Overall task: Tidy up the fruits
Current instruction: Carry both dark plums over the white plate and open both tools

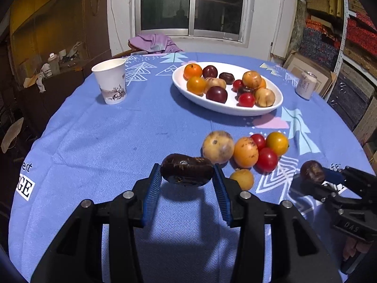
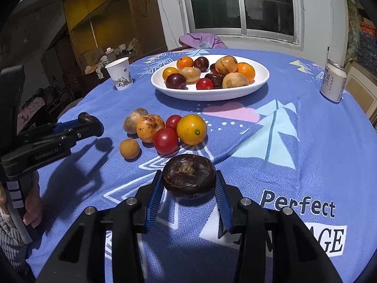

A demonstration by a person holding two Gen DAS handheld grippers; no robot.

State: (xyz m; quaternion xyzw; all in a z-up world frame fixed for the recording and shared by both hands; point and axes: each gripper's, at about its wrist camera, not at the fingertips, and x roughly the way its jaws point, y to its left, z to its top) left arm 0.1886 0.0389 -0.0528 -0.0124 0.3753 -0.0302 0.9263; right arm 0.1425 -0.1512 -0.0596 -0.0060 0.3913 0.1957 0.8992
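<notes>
My left gripper (image 1: 187,171) is shut on a dark brown water chestnut (image 1: 187,169), held above the blue tablecloth. My right gripper (image 2: 189,178) is shut on another dark water chestnut (image 2: 189,175), low over the cloth; it also shows at the right of the left wrist view (image 1: 312,171). The left gripper shows at the left of the right wrist view (image 2: 88,120). A white oval plate (image 1: 264,110) (image 2: 235,94) at the far middle holds several fruits. A loose cluster lies on the cloth: tan fruits, an orange (image 2: 191,129), red tomatoes (image 2: 166,140) and a small longan (image 2: 129,148).
A paper cup (image 1: 110,80) (image 2: 119,75) stands at the far left of the round table. A drink can (image 1: 306,85) (image 2: 333,82) stands at the far right. A purple cloth (image 1: 153,43) hangs on a chair behind. Shelves and boxes line the right wall.
</notes>
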